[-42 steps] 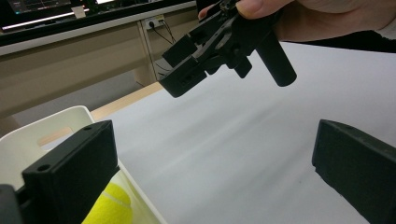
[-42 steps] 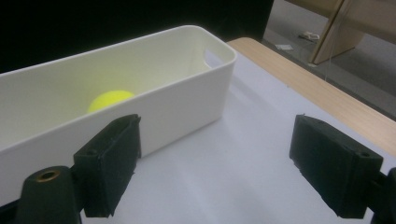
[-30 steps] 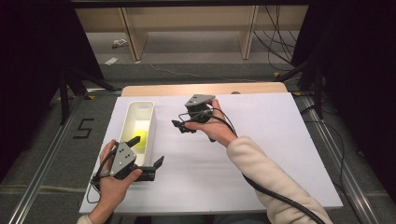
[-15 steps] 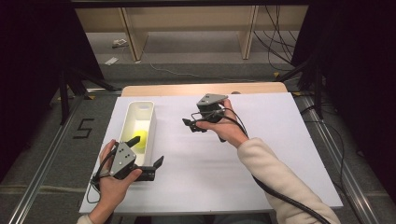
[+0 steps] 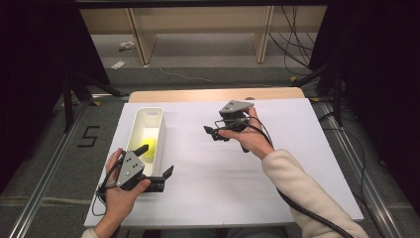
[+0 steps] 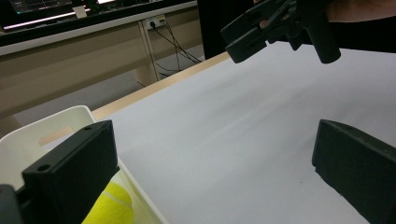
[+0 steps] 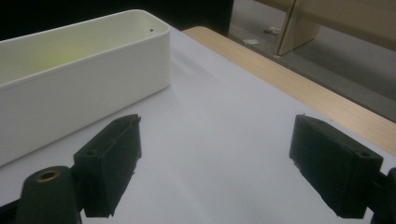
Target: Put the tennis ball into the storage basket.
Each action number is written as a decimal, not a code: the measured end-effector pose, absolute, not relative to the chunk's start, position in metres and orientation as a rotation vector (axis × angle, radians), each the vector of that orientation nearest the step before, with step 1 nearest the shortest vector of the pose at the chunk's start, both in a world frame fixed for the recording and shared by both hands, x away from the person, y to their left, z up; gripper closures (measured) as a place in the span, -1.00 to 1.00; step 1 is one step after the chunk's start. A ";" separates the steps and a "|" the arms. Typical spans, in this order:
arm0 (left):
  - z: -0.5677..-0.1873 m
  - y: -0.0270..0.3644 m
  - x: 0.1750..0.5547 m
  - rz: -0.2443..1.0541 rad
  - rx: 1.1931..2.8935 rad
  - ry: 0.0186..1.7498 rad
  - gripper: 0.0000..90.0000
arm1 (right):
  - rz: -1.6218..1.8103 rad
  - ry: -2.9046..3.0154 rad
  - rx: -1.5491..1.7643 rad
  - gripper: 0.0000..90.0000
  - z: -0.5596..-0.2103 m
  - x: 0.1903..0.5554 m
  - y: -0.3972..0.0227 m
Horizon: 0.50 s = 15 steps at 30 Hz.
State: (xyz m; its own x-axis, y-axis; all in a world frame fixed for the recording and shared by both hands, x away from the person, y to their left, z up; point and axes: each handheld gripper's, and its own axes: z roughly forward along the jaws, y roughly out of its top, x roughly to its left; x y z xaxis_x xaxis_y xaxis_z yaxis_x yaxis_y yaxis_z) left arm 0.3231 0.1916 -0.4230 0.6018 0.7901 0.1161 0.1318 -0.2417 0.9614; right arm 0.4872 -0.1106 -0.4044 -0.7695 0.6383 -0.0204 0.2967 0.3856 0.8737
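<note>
i'm seeing the tennis ball (image 5: pixel 147 147) lying inside the white bin (image 5: pixel 148 115). my left gripper (image 5: pixel 154 173) is straddling the bin's near end, jaws spread apart. my right gripper (image 5: pixel 212 132) is hovering mid-table, jaws also apart, gripping nothing.

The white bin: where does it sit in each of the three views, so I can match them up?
High view: the white bin lies lengthwise at the table's left, the left tool at its near end.
Left gripper view: its rim shows at lower left, behind the left jaw.
Right gripper view: its long side wall fills the upper left.
Shared landmark: the table's wooden edge, beyond the white sheet.
</note>
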 end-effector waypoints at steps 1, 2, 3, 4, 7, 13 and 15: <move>-0.423 0.192 0.323 0.746 1.730 0.762 -1.00 | 1.338 2.296 0.813 -0.61 -0.405 0.487 -0.112; -0.423 0.191 0.323 0.746 1.731 0.761 -1.00 | 1.332 2.293 0.811 -0.61 -0.405 0.487 -0.114; -0.423 0.191 0.323 0.746 1.732 0.760 -1.00 | 1.332 2.293 0.817 -0.61 -0.405 0.486 -0.116; -0.423 0.191 0.323 0.748 1.734 0.757 -1.00 | 1.333 2.290 0.818 -0.61 -0.405 0.486 -0.117; -0.423 0.191 0.323 0.748 1.733 0.757 -1.00 | 1.335 2.284 0.829 -0.61 -0.405 0.485 -0.122; -0.423 0.191 0.323 0.746 1.730 0.762 -1.00 | 1.330 2.280 0.848 -0.61 -0.409 0.482 -0.132; -0.423 0.191 0.323 0.746 1.731 0.761 -1.00 | 1.330 2.277 0.860 -0.61 -0.410 0.481 -0.136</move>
State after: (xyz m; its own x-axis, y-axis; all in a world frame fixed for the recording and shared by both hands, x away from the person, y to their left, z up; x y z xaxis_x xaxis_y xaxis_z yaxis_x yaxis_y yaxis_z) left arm 0.3233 0.1911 -0.4232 0.6028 0.7893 0.1166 0.1320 -0.2427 0.9611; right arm 0.4810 -0.1356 -0.4099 -0.7474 0.6644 -0.0074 0.3198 0.3694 0.8725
